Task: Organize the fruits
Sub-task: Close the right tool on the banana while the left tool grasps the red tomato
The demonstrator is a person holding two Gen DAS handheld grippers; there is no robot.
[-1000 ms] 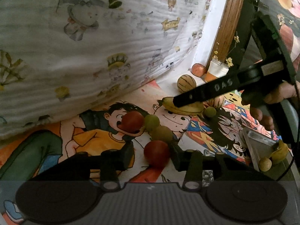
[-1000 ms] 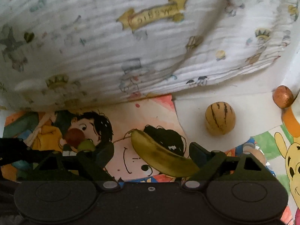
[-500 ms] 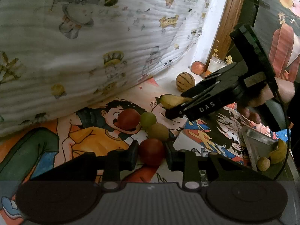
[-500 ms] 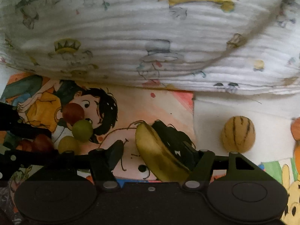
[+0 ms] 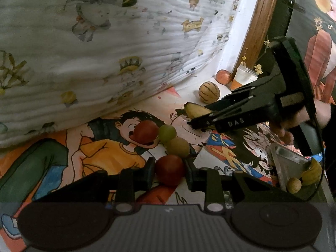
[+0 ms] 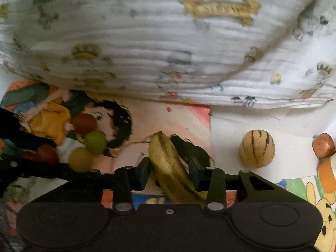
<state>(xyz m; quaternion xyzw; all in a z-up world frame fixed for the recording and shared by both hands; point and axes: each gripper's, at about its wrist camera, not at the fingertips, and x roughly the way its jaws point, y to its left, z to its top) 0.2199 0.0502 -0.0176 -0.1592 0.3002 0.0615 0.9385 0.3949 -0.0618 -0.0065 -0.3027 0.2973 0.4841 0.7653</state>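
Observation:
My left gripper (image 5: pixel 170 173) is shut on a red round fruit (image 5: pixel 170 170) low over the cartoon mat. Just beyond it lie a tan fruit (image 5: pixel 178 146), a green fruit (image 5: pixel 167 133) and another red fruit (image 5: pixel 146 133). My right gripper (image 6: pixel 171 171) is shut on a yellow banana (image 6: pixel 168 163); it also shows in the left wrist view (image 5: pixel 196 111), held above the mat at the right. The same fruit cluster shows left in the right wrist view (image 6: pixel 95 141).
A white printed quilt (image 5: pixel 94 48) bulges over the far side. A striped melon (image 6: pixel 256 151) and an orange-red fruit (image 6: pixel 323 145) lie on white paper at the right. A metal tray (image 5: pixel 292 163) holding a small round fruit and a banana sits at the right.
Both grippers have closed: the left on the red fruit, the right on the banana. The right gripper has lifted and swung the banana to point more upright.

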